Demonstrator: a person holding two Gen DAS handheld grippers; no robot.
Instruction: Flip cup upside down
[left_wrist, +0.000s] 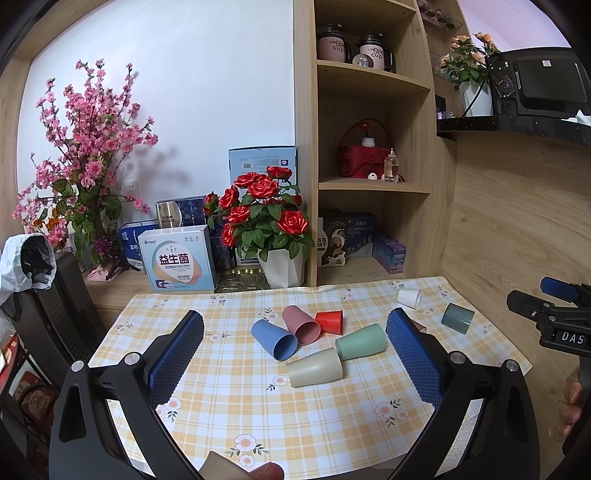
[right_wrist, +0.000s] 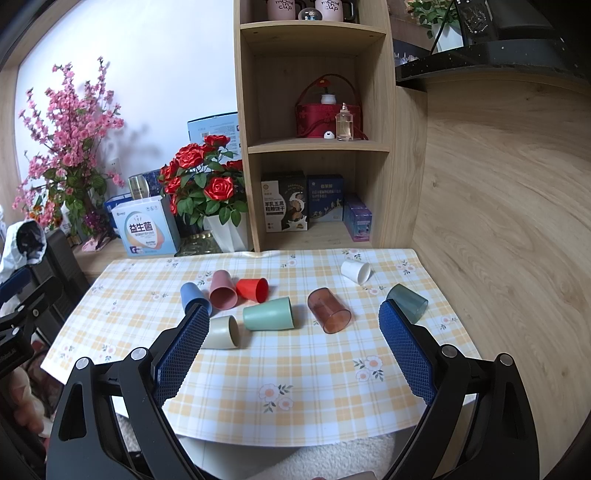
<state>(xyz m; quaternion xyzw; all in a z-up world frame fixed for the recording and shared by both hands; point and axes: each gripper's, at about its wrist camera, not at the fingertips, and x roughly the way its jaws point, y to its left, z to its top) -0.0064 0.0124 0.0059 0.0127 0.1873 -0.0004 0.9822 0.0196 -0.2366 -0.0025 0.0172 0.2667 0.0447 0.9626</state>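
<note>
Several cups lie on their sides on the checked tablecloth (right_wrist: 295, 354): blue (left_wrist: 274, 339), pink (left_wrist: 301, 325), red (left_wrist: 330, 321), green (left_wrist: 361, 341), beige (left_wrist: 315, 367), white (left_wrist: 409, 297), dark grey-green (left_wrist: 458, 318). The right wrist view also shows a clear brown cup (right_wrist: 328, 310), with the green cup (right_wrist: 268, 314) and beige cup (right_wrist: 221, 332) to its left. My left gripper (left_wrist: 295, 332) is open and empty above the near table. My right gripper (right_wrist: 291, 325) is open and empty, hovering before the cups.
A white pot of red roses (left_wrist: 282, 271) and boxes (left_wrist: 177, 258) stand behind the table. A wooden shelf unit (left_wrist: 369, 147) rises at the back right. A wooden wall (right_wrist: 498, 221) bounds the right side. A dark chair (left_wrist: 48, 314) is at left.
</note>
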